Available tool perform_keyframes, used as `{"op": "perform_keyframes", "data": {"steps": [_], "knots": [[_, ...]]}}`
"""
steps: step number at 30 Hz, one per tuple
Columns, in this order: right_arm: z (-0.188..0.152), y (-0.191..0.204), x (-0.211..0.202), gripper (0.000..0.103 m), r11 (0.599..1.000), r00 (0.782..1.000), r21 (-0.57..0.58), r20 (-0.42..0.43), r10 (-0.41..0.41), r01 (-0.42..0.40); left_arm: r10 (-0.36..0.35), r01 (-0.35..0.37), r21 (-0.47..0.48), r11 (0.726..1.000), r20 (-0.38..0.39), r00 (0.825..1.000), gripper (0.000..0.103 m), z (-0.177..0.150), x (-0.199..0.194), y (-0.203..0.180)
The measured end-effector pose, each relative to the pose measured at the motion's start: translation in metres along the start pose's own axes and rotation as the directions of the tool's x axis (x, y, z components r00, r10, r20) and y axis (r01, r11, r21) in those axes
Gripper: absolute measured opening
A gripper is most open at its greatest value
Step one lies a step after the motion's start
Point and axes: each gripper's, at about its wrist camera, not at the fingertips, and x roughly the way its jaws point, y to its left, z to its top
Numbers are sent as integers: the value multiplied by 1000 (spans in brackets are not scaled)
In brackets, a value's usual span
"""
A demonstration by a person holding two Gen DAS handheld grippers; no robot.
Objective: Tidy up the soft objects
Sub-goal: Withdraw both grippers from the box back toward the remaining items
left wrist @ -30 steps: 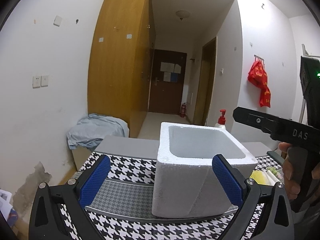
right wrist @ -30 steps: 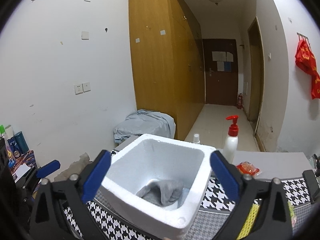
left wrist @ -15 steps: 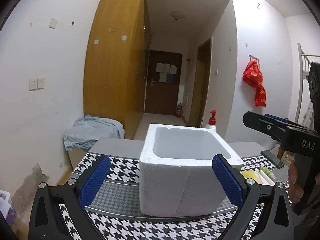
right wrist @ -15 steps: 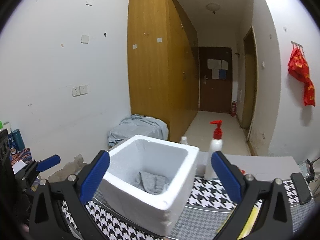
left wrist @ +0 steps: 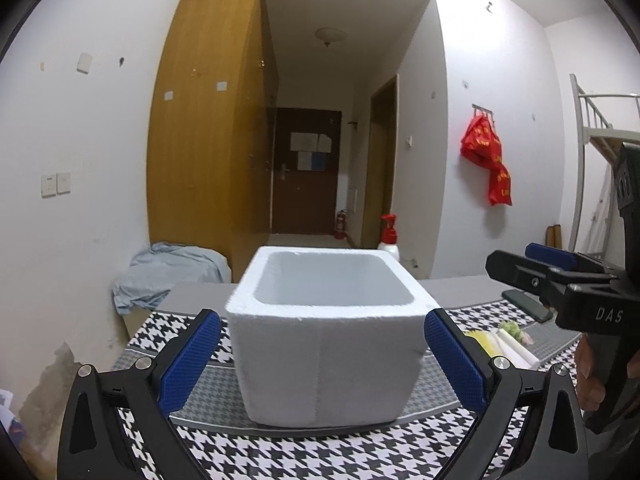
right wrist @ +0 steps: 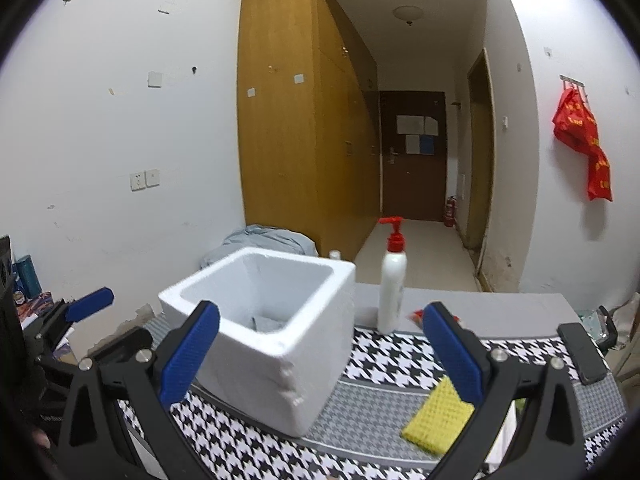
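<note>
A white foam box (left wrist: 328,344) stands on the houndstooth cloth (left wrist: 280,456); in the right wrist view the foam box (right wrist: 264,332) holds a grey soft cloth (right wrist: 266,322). A yellow waffle sponge (right wrist: 438,416) lies on the cloth to the box's right, by my right finger. My left gripper (left wrist: 322,364) is open and empty, its blue pads either side of the box's near face. My right gripper (right wrist: 320,356) is open and empty, held back from the box; the right gripper also shows at the left wrist view's right edge (left wrist: 556,276).
A white pump bottle with a red top (right wrist: 394,280) stands behind the box. A black phone (right wrist: 582,354) lies at the right. White and yellow items (left wrist: 504,340) lie right of the box. A blue-grey bundle (left wrist: 168,272) sits past the table's far left.
Both grippers have drawn back from the box and stayed open. The right view has swung right, bringing the yellow sponge into view.
</note>
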Motion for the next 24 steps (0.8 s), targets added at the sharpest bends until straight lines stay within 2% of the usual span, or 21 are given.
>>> {"op": "perform_keyframes", "data": {"steps": [6,12,24], "knots": [[-17,-18,-8,103,998,998,31,-24,-60,61,-48,48,10,999,-11,999,102,-5,2,-12],[-29,-28,-24,103,991,991,13,-22,-133,134,-88,89,25,996,-31,996,102,-10,3,-29],[-45,-57,-47,103,972,973,55,-45,-227,230,-201,205,48,978,-68,977,102,-18,12,-66]]}}
